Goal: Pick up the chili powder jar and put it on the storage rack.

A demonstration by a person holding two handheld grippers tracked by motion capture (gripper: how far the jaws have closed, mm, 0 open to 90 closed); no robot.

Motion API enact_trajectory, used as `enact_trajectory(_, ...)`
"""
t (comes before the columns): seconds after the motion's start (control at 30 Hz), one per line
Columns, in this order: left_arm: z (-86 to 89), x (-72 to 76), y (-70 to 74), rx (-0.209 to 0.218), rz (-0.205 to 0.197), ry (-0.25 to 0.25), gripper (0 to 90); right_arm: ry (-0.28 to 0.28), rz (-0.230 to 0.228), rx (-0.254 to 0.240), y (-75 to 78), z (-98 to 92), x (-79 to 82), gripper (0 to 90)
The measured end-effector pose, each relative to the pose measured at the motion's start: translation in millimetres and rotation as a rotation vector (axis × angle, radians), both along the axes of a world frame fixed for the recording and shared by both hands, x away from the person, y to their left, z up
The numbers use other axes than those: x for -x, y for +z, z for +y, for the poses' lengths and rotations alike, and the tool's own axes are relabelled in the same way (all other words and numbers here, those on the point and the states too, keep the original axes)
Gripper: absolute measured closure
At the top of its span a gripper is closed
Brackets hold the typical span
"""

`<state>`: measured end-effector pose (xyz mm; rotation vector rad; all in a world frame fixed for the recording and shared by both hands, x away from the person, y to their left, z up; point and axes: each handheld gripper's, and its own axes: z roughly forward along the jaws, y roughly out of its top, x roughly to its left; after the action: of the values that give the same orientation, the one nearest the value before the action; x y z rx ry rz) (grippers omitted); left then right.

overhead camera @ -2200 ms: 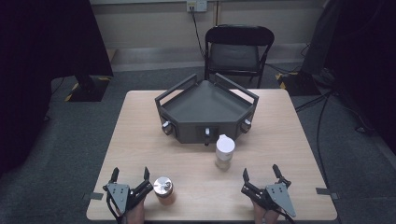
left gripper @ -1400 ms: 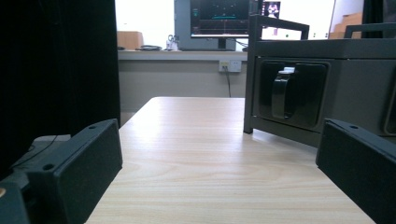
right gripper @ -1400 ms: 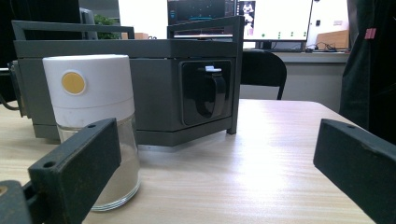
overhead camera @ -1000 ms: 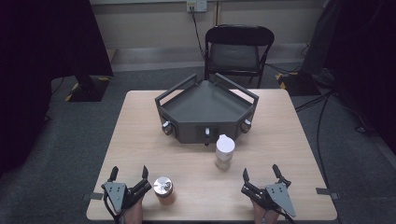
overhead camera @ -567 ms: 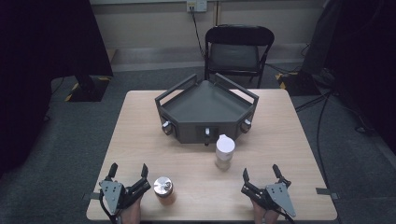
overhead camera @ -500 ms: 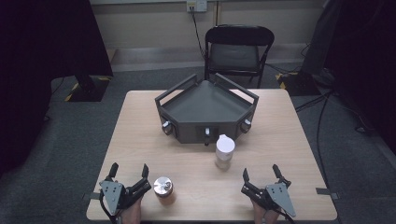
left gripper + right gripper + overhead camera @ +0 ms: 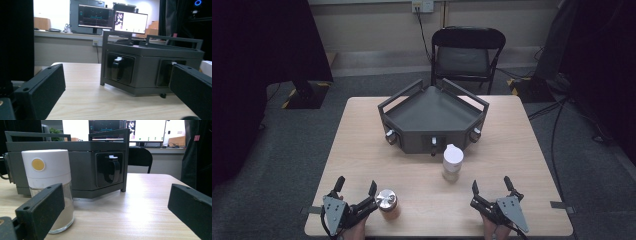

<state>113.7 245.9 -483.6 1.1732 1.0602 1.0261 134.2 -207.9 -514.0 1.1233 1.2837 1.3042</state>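
Jaws of the left gripper [image 7: 356, 189] are standing apart, holding nothing, just beside the silver-capped jar [image 7: 387, 203] at the table's [image 7: 362, 150] near edge. Right gripper [image 7: 490, 188] is also resting released, near the white-capped jar [image 7: 452, 163] before the grey tray [image 7: 432, 112].

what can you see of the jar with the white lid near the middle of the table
The white-lidded jar stands upright on the table, just in front of the dark grey tray and apart from it. Its tall white cap bears a round yellow dot; the clear glass body below holds a pale powder. Nothing grips it; the right tongs sit open, nearer the person.
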Motion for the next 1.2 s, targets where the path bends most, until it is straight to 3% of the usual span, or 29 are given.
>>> enact_trajectory(0.63,-4.2,16.1,-3.6,-0.024,-0.032,-0.144,2.0,0.0,-0.001,0.001,-0.2,0.1,0.1,0.0)
enact_trajectory(0.8,-9.7,19.7,-3.2,-0.038,0.008,-0.158,3.7,0.0,-0.001,0.001,-0.2,0.1,0.1,0.0)
enact_trajectory(1.2,-16.5,21.5,-9.9,-0.055,0.053,-0.187,14.0,0.0,-0.001,0.001,-0.2,0.0,0.1,0.0)
